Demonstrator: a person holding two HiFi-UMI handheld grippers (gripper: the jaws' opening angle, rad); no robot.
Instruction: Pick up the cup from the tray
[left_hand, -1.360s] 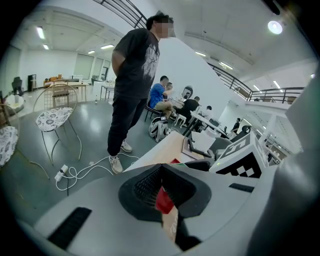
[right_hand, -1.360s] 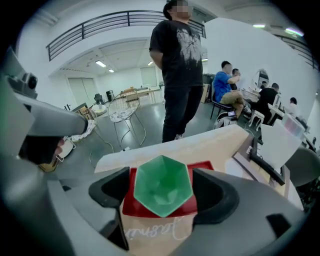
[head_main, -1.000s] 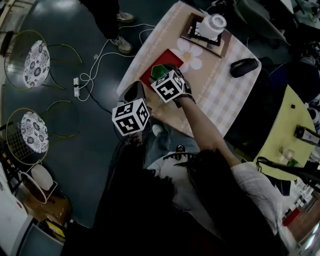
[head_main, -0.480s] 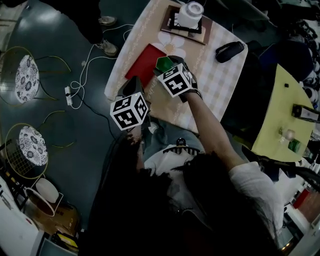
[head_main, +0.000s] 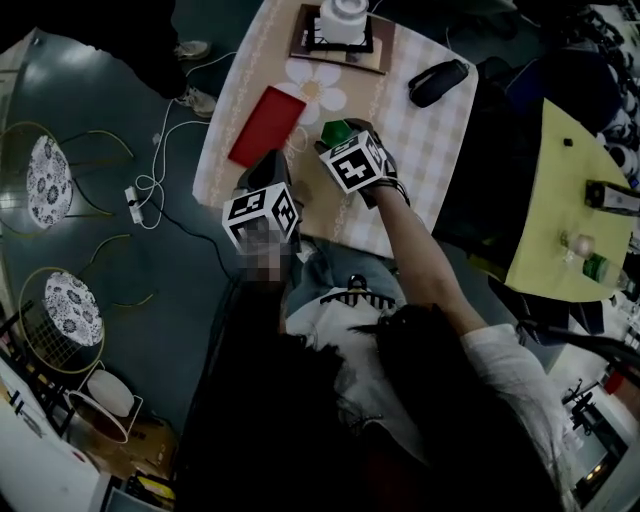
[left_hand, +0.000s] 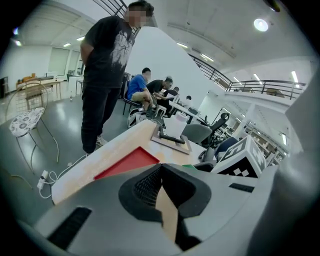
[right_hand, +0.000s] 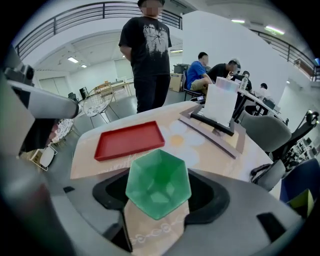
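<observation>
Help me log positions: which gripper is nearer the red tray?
Left. The left gripper, shut and empty, has its tip just at the tray's near corner. The right gripper, holding the green cup, is farther off, to the tray's right in the head view.

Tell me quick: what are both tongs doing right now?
Left tongs: closed, empty.
Right tongs: closed on the green cup.

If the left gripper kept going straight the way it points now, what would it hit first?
Most likely the tablecloth, just short of the red tray. The left gripper, jaws together, aims down at the cloth; depth is unclear, so the tray's near rim is possible.
</observation>
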